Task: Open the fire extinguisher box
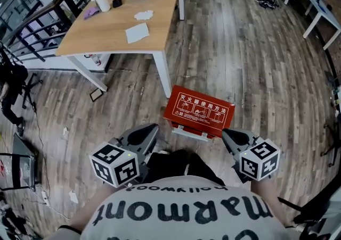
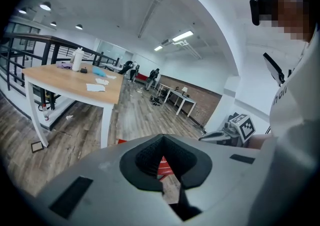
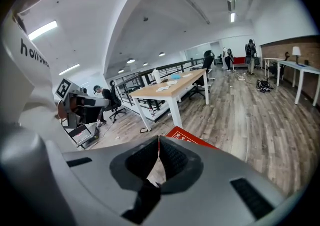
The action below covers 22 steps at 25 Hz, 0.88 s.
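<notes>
A red fire extinguisher box (image 1: 198,110) with white print on its lid stands on the wooden floor just ahead of me, lid down. My left gripper (image 1: 151,129) hangs shut a little to the box's left and nearer me, holding nothing. My right gripper (image 1: 226,134) is shut too, just off the box's near right corner. In the left gripper view a strip of the red box (image 2: 165,166) shows through the gap behind the meeting jaws (image 2: 162,137). From the right gripper the red box (image 3: 189,138) peeks over the closed gripper (image 3: 159,137).
A wooden table (image 1: 125,21) with white legs, papers and a bottle stands beyond the box at upper left. White desks (image 1: 314,5) line the far right. A railing (image 1: 32,26) and black gear (image 1: 10,90) sit at the left. Wood floor (image 1: 240,58) stretches ahead.
</notes>
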Tool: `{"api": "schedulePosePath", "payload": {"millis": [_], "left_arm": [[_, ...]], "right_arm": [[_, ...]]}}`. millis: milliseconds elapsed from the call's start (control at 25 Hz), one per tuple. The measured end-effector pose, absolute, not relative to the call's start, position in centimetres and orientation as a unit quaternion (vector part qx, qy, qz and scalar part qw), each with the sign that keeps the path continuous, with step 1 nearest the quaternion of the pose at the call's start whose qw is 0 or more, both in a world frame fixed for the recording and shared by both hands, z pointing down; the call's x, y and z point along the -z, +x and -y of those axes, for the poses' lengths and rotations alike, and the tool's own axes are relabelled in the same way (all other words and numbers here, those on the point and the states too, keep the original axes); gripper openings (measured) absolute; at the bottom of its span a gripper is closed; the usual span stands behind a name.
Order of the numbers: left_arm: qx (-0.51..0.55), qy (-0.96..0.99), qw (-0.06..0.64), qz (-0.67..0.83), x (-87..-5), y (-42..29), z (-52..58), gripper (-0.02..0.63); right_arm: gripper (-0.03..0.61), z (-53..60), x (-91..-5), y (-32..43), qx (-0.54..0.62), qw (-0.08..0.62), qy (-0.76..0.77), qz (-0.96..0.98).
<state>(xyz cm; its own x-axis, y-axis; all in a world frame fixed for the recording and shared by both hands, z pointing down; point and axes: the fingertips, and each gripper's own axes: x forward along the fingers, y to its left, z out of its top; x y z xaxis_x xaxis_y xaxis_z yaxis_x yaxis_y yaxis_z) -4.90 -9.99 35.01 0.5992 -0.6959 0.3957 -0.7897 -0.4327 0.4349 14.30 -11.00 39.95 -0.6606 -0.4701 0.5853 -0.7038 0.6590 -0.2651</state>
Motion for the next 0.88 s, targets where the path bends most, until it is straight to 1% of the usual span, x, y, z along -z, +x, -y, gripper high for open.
{"api": "schedulePosePath", "payload": {"millis": [320,480,720,880], "left_arm": [[-0.101,0.863,0.299,0.394,-34.5,-9.0,13.2,0.006],[-0.106,0.871,0.303,0.371,-35.2,-10.4,14.9,0.006],[-0.121,0.885,0.311,0.325,-36.9,-11.6,16.9,0.006],[-0.126,0.892,0.322,0.292,-39.1,-10.8,17.8,0.006]], "right_arm": [[0.011,12.3,-40.8,7.9,-0.270,0.238,0.344,0.867],[0.011,13.3,-41.8,6.0,-0.280,0.237,0.365,0.856],[0.011,15.0,-43.1,5.0,-0.334,0.177,0.434,0.818],[0.011,15.3,-45.3,4.9,-0.359,0.166,0.449,0.801]]}}
